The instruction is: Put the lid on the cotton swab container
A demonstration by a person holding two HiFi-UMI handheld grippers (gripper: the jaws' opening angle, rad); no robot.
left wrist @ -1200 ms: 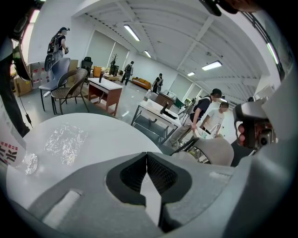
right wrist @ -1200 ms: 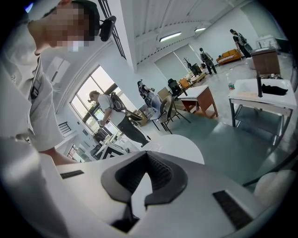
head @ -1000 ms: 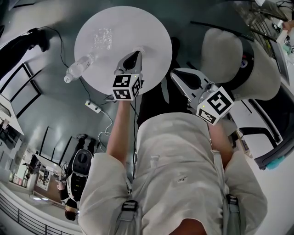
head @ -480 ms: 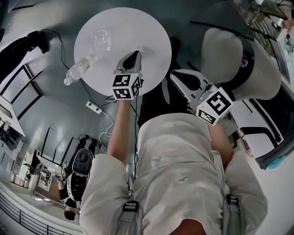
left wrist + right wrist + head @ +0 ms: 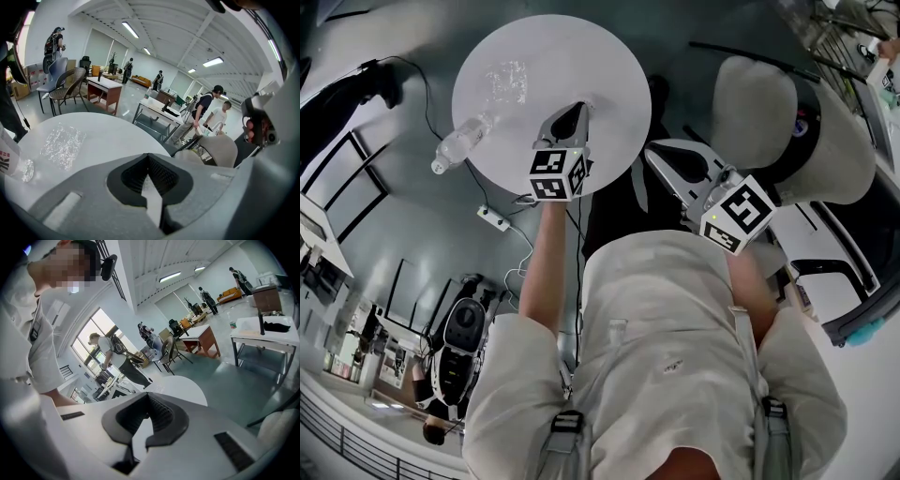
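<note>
Clear plastic container (image 5: 508, 80), too faint to tell lid from body, lies on the white round table (image 5: 605, 56), well ahead and left of the left gripper (image 5: 580, 109), whose jaws are clenched on nothing. The right gripper (image 5: 652, 152) hangs off the table beside a beige chair (image 5: 759, 112), likewise closed and empty. A water bottle (image 5: 461, 141) lies at the table's left rim.

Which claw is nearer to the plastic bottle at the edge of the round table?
Left. The left claw is over the table, to the right of the bottle. The right claw is beyond the table's right edge, farther away.
</note>
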